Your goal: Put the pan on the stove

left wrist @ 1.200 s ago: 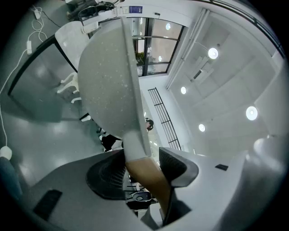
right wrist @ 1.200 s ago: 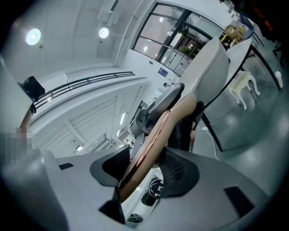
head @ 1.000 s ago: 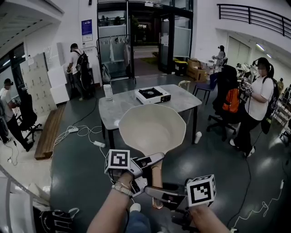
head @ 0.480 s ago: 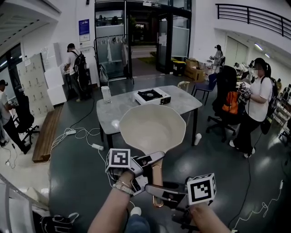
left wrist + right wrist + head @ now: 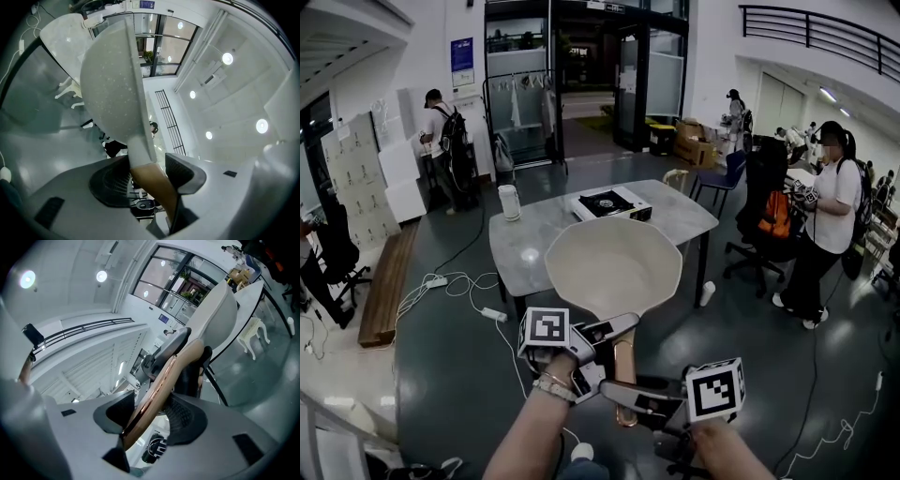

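A cream pan (image 5: pixel 614 265) is held in the air in front of me, its bowl facing up and away. Both grippers grip its copper-brown handle (image 5: pixel 624 373). My left gripper (image 5: pixel 615 328) is shut on the handle close to the bowl. Further back, my right gripper (image 5: pixel 617 394) is shut on the handle's end. In the left gripper view the handle (image 5: pixel 154 185) sits between the pads of the left gripper (image 5: pixel 147 176), with the pan (image 5: pixel 110 89) rising beyond. The right gripper view shows the right gripper (image 5: pixel 154 416) clamped on the handle (image 5: pixel 159 390). The portable stove (image 5: pixel 611 203) sits on the grey table (image 5: pixel 525 248) ahead.
A white jug (image 5: pixel 510 202) stands at the table's left. A white chair (image 5: pixel 679 174) is behind the table. Cables and a power strip (image 5: pixel 492 314) lie on the floor at left, beside a wooden bench (image 5: pixel 382 291). A person (image 5: pixel 830 220) and office chairs (image 5: pixel 764 211) are at right.
The table and stove have drawn a little closer and shifted left in the head view. Both grippers keep the same hold on the pan handle.
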Tool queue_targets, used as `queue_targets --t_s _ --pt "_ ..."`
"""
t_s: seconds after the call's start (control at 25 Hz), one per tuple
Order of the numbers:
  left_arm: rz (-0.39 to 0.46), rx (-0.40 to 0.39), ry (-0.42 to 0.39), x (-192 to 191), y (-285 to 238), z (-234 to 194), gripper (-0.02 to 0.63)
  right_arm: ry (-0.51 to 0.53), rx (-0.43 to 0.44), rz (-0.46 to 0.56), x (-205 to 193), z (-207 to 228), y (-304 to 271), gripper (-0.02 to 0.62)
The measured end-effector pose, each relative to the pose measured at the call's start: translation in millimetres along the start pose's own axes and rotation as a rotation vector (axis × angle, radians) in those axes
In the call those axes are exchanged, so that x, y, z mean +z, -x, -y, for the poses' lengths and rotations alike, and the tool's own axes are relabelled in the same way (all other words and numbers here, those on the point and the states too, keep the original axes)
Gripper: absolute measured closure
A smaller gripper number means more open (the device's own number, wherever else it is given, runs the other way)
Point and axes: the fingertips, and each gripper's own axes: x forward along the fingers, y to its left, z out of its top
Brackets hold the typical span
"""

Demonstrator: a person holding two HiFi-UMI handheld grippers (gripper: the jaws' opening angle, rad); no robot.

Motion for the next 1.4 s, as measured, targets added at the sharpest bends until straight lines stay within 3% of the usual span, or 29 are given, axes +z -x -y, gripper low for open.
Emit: queue_targets --t_s 0.6,1.0,1.4 --pt "-0.089 -0.009 0.038 105.8 -9.0 -39.9 0.365 -0.014 -0.029 0.080 83.5 45.5 -79.2 0.376" --pt "-0.123 -0.005 0.063 157.2 -38.8 -58.7 0.365 -0.024 -0.037 0.108 136.2 79.1 -97.1 0.374" --pt "-0.045 0.019 0.089 230.9 -103.6 -76.7 0.365 -0.022 -0.003 0.080 221.5 128.9 -87.1 0.373"
